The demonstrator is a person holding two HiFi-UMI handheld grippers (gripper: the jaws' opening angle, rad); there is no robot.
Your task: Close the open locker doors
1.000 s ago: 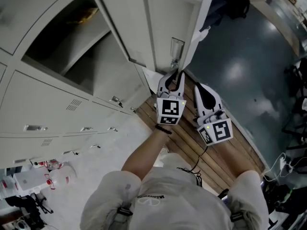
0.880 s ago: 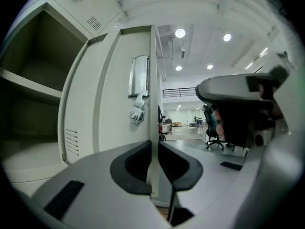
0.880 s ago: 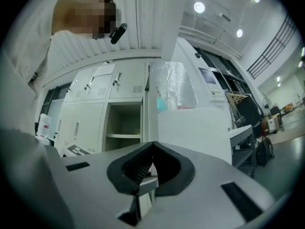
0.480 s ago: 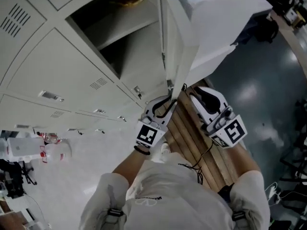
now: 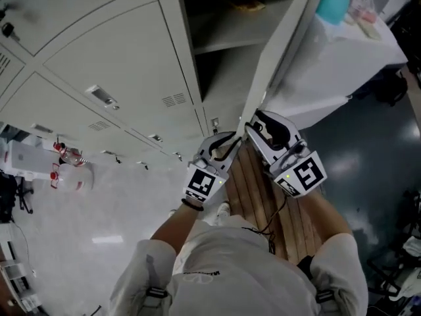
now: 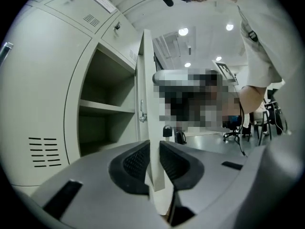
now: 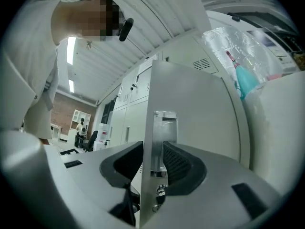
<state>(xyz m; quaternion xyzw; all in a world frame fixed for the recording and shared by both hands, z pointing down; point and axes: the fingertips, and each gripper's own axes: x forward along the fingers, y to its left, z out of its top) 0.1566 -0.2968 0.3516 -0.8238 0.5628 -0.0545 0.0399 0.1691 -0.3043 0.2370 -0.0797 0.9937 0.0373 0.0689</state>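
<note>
One locker (image 5: 227, 38) stands open, with a shelf inside. Its grey door (image 5: 276, 51) shows edge-on in the head view. My left gripper (image 5: 230, 140) has the door's lower edge (image 6: 145, 104) between its pads, and its jaws are closing on it (image 6: 153, 159). My right gripper (image 5: 253, 129) sits beside it on the same door. Its jaws are opening (image 7: 152, 161) and straddle the door (image 7: 190, 109) at the metal handle plate (image 7: 164, 128), without a clear grip.
Closed locker doors (image 5: 118, 64) fill the left. Just right of the open door, a covered table (image 5: 342, 58) holds a teal bottle (image 5: 332, 2). Wooden slats (image 5: 256, 189) lie underfoot, with dark floor (image 5: 368, 150) to the right. Red-labelled bottles (image 5: 66, 170) lie at the far left.
The door now shows edge-on where its inner face showed before. My right gripper has moved up beside the left and come round the door. My left gripper has stayed on the door's edge.
</note>
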